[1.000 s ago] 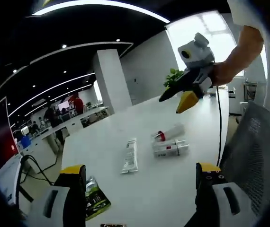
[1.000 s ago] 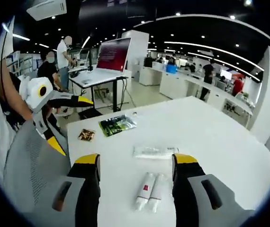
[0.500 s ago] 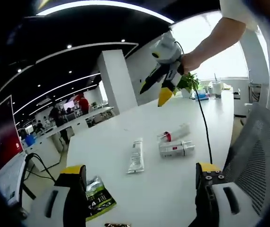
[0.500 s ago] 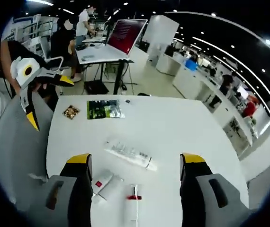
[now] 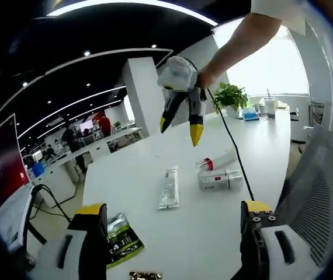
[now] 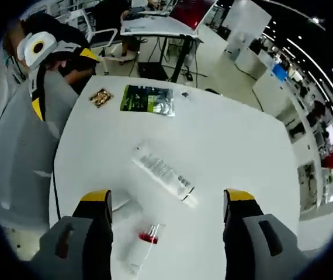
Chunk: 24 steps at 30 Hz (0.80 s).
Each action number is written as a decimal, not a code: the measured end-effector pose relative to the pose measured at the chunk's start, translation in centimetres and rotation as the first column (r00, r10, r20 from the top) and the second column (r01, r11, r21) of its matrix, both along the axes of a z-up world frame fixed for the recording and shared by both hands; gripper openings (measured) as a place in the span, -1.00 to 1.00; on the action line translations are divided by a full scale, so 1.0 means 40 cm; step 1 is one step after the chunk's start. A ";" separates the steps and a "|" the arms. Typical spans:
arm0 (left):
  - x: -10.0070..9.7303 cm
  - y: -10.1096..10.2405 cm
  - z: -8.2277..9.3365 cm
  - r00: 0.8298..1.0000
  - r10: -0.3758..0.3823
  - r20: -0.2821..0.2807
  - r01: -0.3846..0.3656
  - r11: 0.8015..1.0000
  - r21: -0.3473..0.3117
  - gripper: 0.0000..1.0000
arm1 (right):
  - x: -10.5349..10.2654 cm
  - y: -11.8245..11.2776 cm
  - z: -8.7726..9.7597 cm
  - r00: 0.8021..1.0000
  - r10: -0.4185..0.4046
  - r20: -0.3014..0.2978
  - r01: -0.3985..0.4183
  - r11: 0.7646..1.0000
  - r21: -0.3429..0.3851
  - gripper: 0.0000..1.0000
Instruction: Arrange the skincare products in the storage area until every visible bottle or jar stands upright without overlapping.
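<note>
Three skincare items lie flat on the white table (image 5: 149, 157). A white tube (image 5: 168, 188) lies in the middle. Right of it are a red-capped bottle (image 5: 216, 162) and a second white bottle (image 5: 220, 179), side by side. My left gripper (image 5: 172, 207) is open and empty near the table's edge. My right gripper (image 5: 180, 131) hangs open above the tube, held by a person's arm. Looking down in the right gripper view, my right gripper (image 6: 166, 198) is open over the tube (image 6: 163, 173) and the red-capped bottle (image 6: 142, 245). The other bottle (image 6: 120, 204) is half hidden by a jaw.
A green packet (image 6: 148, 99) and a small brown wrapper (image 6: 101, 97) lie near the table's corner. A grey mesh chair (image 5: 312, 192) stands against the table edge. The left gripper (image 6: 61, 79) is beside that chair (image 6: 20, 157). A potted plant (image 5: 231, 96) stands at the far end.
The right gripper has risen and swung out over the middle of the table, and its view now looks down on the products. The left gripper has barely moved. The products have not moved.
</note>
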<state>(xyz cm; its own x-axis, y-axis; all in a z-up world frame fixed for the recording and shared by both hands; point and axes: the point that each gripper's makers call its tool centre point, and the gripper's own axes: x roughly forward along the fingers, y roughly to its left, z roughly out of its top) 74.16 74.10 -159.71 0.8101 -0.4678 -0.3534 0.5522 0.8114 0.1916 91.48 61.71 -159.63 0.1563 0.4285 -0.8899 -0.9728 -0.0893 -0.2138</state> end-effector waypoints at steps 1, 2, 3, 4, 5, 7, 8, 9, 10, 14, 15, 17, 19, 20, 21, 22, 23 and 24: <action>0.000 0.001 -0.002 1.000 0.000 -0.003 0.000 1.000 0.001 0.94 | 0.000 0.004 -0.009 1.000 0.011 -0.003 -0.011 1.000 -0.009 0.49; 0.000 0.001 -0.005 1.000 0.000 -0.007 0.000 1.000 0.002 0.94 | -0.001 0.010 -0.024 1.000 0.021 -0.012 -0.022 1.000 -0.019 0.48; 0.000 0.002 -0.006 1.000 0.001 -0.009 -0.001 1.000 0.001 0.94 | -0.002 0.013 -0.034 0.999 0.027 -0.019 -0.028 0.999 -0.028 0.46; 0.000 0.002 -0.007 1.000 0.002 -0.012 -0.002 1.000 -0.001 0.93 | -0.003 0.017 -0.052 0.999 0.041 -0.027 -0.042 0.998 -0.042 0.45; 0.000 0.002 -0.007 1.000 0.002 -0.013 -0.002 1.000 -0.001 0.92 | -0.005 0.016 -0.063 0.998 0.054 -0.031 -0.056 0.997 -0.057 0.44; 0.000 0.002 -0.008 1.000 0.003 -0.017 -0.003 1.000 -0.003 0.92 | -0.008 0.016 -0.091 0.996 0.085 -0.039 -0.088 0.991 -0.099 0.45; 0.000 0.002 -0.009 1.000 0.002 -0.018 -0.003 1.000 -0.002 0.92 | -0.007 0.015 -0.101 0.994 0.100 -0.041 -0.104 0.988 -0.117 0.45; -0.001 0.002 -0.010 1.000 0.002 -0.018 -0.002 1.000 -0.001 0.91 | -0.006 0.018 -0.112 0.993 0.104 -0.048 -0.109 0.986 -0.126 0.45; -0.001 0.002 -0.011 1.000 0.001 -0.020 -0.001 1.000 0.000 0.91 | -0.004 0.022 -0.119 0.993 0.105 -0.054 -0.112 0.985 -0.128 0.46; 0.000 0.004 -0.017 1.000 0.004 -0.031 -0.004 1.000 -0.003 0.89 | 0.015 0.031 -0.145 0.991 0.123 -0.059 -0.131 0.979 -0.156 0.40; 0.000 0.004 -0.016 1.000 0.004 -0.030 -0.004 1.000 -0.005 0.89 | 0.019 0.033 -0.151 0.990 0.131 -0.060 -0.139 0.977 -0.162 0.38; 0.000 0.004 -0.016 0.999 0.004 -0.032 -0.004 1.000 -0.007 0.89 | 0.033 0.034 -0.164 0.989 0.137 -0.059 -0.145 0.973 -0.178 0.36; 0.000 0.005 -0.020 0.999 0.007 -0.040 -0.007 1.000 -0.006 0.89 | 0.046 0.037 -0.176 0.989 0.126 -0.073 -0.137 0.973 -0.185 0.36; 0.000 0.005 -0.021 0.999 0.007 -0.043 -0.008 1.000 -0.009 0.89 | 0.054 0.040 -0.182 0.990 0.123 -0.074 -0.135 0.973 -0.187 0.35; 0.000 0.004 -0.021 0.999 0.007 -0.045 -0.007 1.000 -0.012 0.89 | 0.063 0.043 -0.190 0.990 0.122 -0.069 -0.133 0.972 -0.194 0.33; -0.001 0.002 -0.024 0.999 0.004 -0.049 -0.004 1.000 -0.011 0.88 | 0.066 0.046 -0.195 0.990 0.124 -0.070 -0.136 0.971 -0.197 0.28; -0.001 0.002 -0.027 0.998 0.004 -0.056 -0.004 1.000 -0.004 0.88 | 0.067 0.050 -0.203 0.988 0.137 -0.075 -0.150 0.967 -0.204 0.23; -0.001 0.002 -0.028 0.998 0.005 -0.058 -0.005 1.000 -0.002 0.88 | 0.067 0.052 -0.211 0.985 0.152 -0.077 -0.166 0.962 -0.215 0.23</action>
